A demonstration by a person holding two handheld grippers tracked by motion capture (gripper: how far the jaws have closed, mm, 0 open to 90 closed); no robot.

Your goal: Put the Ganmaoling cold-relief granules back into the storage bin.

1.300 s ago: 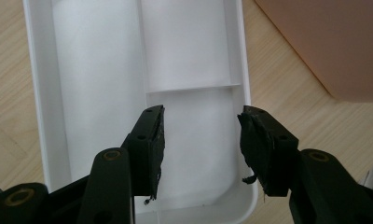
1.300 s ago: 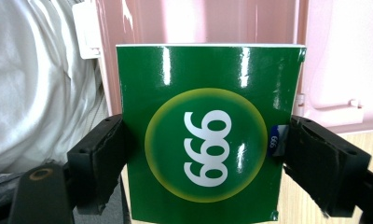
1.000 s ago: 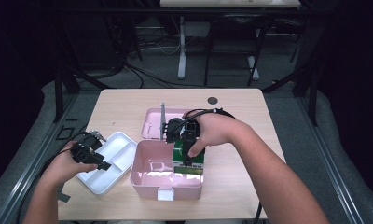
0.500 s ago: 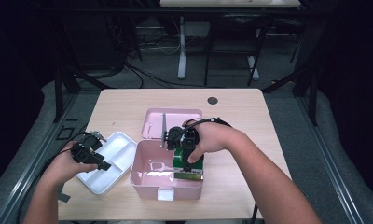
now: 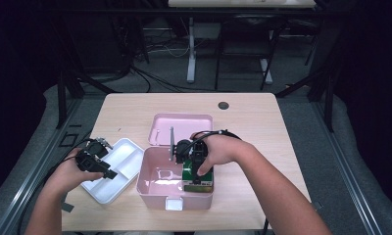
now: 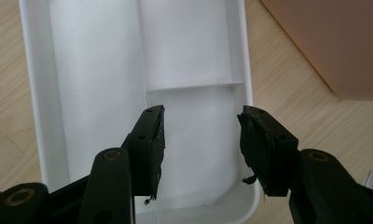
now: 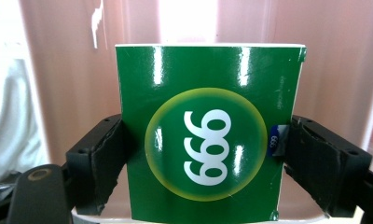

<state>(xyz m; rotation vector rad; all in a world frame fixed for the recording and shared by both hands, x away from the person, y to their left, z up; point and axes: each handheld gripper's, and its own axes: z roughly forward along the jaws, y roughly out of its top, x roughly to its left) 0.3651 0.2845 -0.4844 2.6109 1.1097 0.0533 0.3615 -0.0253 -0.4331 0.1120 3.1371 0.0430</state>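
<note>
Green box [image 7: 208,135] clamped between right gripper [image 5: 196,164] jaws, lowered into pink case [image 5: 157,193], at case's 3 o'clock side against right wall. Judgement: placement nearly done; release and withdrawal left.

White tray [image 5: 116,169] at 9 o'clock of case, compartments bare. Left gripper [image 6: 201,140] jaws wide apart, holding nothing, poised above tray.

Case lid [image 5: 182,128] open, at 12 o'clock.

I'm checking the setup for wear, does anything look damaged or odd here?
Yes. The left gripper has frayed, torn pads, with loose black shreds hanging over the white tray. The green box held by the right gripper looks intact.
</note>
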